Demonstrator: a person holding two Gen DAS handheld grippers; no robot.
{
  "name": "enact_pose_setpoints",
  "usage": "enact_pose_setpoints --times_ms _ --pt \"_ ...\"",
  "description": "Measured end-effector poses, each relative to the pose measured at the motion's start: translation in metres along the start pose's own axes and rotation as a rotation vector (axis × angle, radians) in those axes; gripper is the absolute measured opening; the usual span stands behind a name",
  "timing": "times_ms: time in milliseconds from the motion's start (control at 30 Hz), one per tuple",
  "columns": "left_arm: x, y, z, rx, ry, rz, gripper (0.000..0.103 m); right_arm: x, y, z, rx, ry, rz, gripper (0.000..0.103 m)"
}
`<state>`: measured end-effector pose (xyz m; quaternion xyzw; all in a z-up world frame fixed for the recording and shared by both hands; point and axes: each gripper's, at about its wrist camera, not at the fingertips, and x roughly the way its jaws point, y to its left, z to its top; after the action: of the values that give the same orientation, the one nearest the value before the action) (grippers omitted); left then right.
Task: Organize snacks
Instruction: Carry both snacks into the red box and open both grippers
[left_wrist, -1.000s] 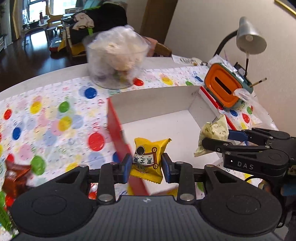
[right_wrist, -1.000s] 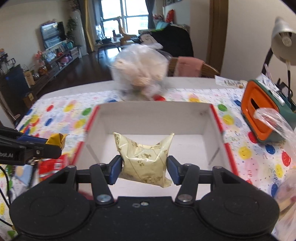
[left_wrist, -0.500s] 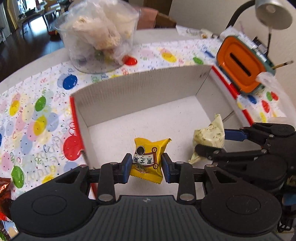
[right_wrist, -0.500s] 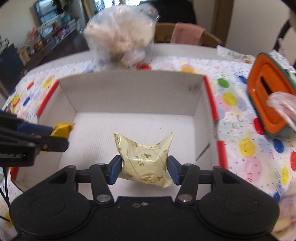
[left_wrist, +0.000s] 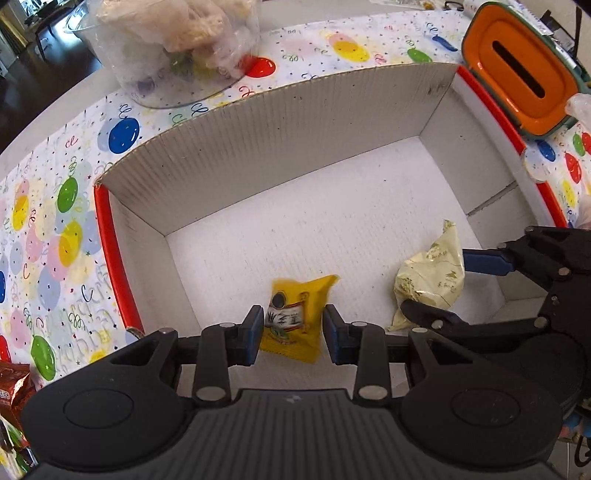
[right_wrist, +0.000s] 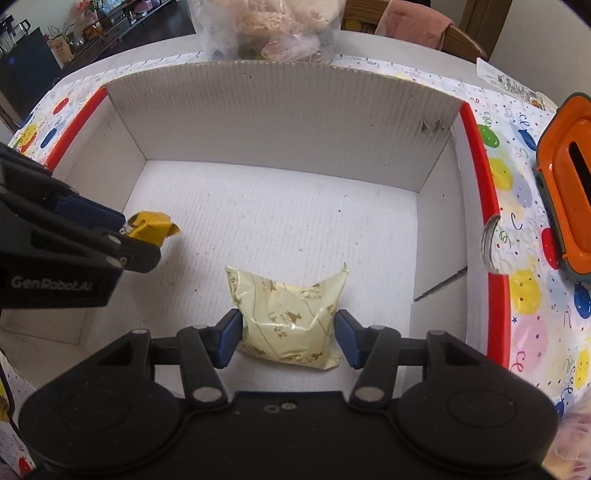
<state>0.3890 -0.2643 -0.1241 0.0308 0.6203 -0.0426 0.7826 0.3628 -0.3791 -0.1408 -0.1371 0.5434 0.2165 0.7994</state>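
1. Jaws of our left gripper (left_wrist: 290, 334): narrow, the two blue pads closed on the sides of the yellow snack packet (left_wrist: 293, 319). The packet hangs upright between them, its label facing the camera, low inside the white cardboard box (left_wrist: 295, 155) near the box's left wall.
2. Jaws of our right gripper (right_wrist: 288, 338): opening at this moment. The pale gold snack packet (right_wrist: 290, 319) sits between the pads, and a thin gap shows on the right pad's side. We cannot tell whether the left pad touches the wrapper. The packet looks to rest on or just above the box floor, towards the near wall.
3. White cardboard box: open-topped, corrugated inner walls, red outer edges on the left and right sides. We see nothing in it but the two packets and the gripper fingers. It sits on the table under a balloon-print cloth (left_wrist: 55, 236).
4. Clear plastic tub (left_wrist: 173, 48): holds pale crumpled wrappers or snacks. It stands beyond the box's far wall, towards the far edge of the table.
5. Orange and green container (left_wrist: 521, 70) with a slot in its top: just beside the box's right wall, at the far right of the table.
6. Red-brown snack packet (left_wrist: 13, 387): lies on the cloth left of the box, towards the near left edge, only partly in view.
7. Both grippers point steeply downward into the box, side by side, well apart.
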Motion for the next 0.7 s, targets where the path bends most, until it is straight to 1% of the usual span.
enact_pose_setpoints --times_ms 133,233,267,433,533,700 --pt "0.0 0.001 0.001 -0.002 0.001 -0.005 0.034 -0.002 -0.001 0.0 0.004 -0.006 0.001 0.056" --pt "-0.004 0.002 -0.002 0.002 -0.02 -0.023 0.034 -0.008 -0.004 -0.002 0.021 -0.031 -0.001 0.063" --pt "-0.006 0.003 -0.003 0.0 -0.027 -0.025 0.035 -0.01 -0.007 -0.001 0.029 -0.037 0.005 0.063" --pt "-0.018 0.01 -0.012 -0.015 -0.081 -0.063 0.035 -0.03 -0.011 -0.005 0.069 -0.092 0.019 0.063" --pt "-0.028 0.014 -0.02 -0.018 -0.116 -0.069 0.035 -0.043 -0.012 -0.006 0.091 -0.128 0.033 0.064" --pt "-0.047 0.022 -0.032 -0.025 -0.176 -0.093 0.035 -0.06 -0.006 -0.009 0.122 -0.179 0.031 0.068"
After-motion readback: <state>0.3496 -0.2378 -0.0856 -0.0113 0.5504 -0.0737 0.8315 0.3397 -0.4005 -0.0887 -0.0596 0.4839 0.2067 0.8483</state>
